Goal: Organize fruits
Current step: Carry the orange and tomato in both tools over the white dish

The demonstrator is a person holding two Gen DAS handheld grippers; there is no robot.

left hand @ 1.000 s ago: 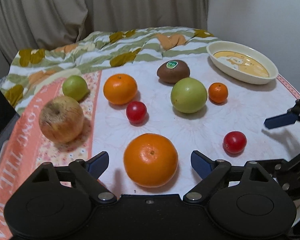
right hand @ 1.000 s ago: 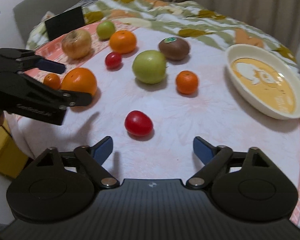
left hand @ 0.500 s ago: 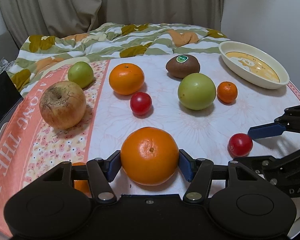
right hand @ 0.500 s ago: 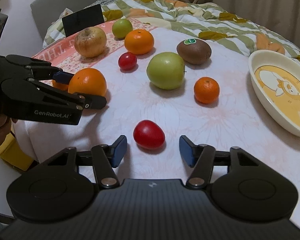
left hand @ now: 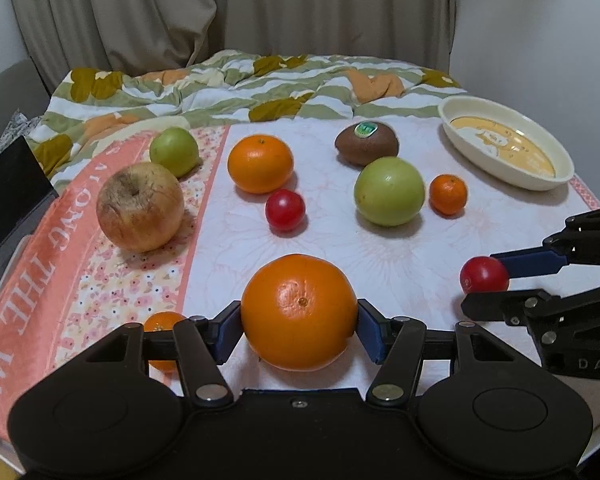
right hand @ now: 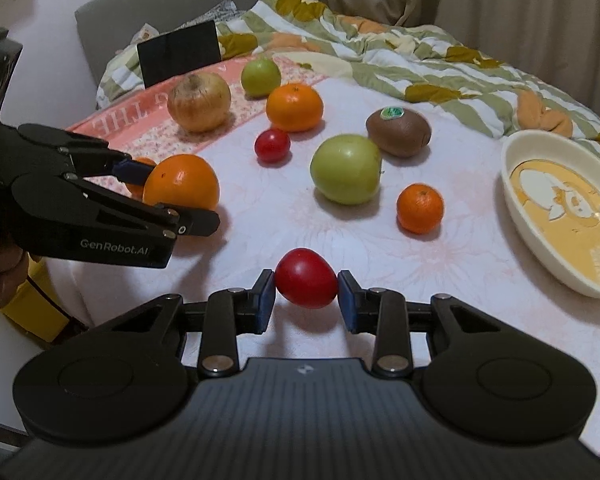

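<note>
My left gripper [left hand: 298, 320] is shut on a big orange [left hand: 299, 312] at the near edge of the table, blue pads pressed on both its sides. My right gripper [right hand: 306, 292] is shut on a red tomato [right hand: 306, 278] and shows from the side at the right of the left wrist view, where the tomato [left hand: 483, 275] sits at its tips. Loose on the cloth lie a second tomato [left hand: 285, 210], a medium orange [left hand: 260, 164], a large green apple [left hand: 389, 191], a kiwi [left hand: 366, 144], a small mandarin [left hand: 448, 194], a small green apple [left hand: 175, 151] and a wrinkled apple [left hand: 140, 206].
A cream oval bowl [left hand: 444, 114] with a yellow picture stands empty at the far right. Another small mandarin [left hand: 162, 326] lies behind my left finger. A black flat device [left hand: 12, 196] leans at the left edge. A rumpled leaf-print blanket [left hand: 260, 80] covers the back.
Both grippers went from open to shut: the left on the big orange, the right on the tomato. Neither hand has shifted much.
</note>
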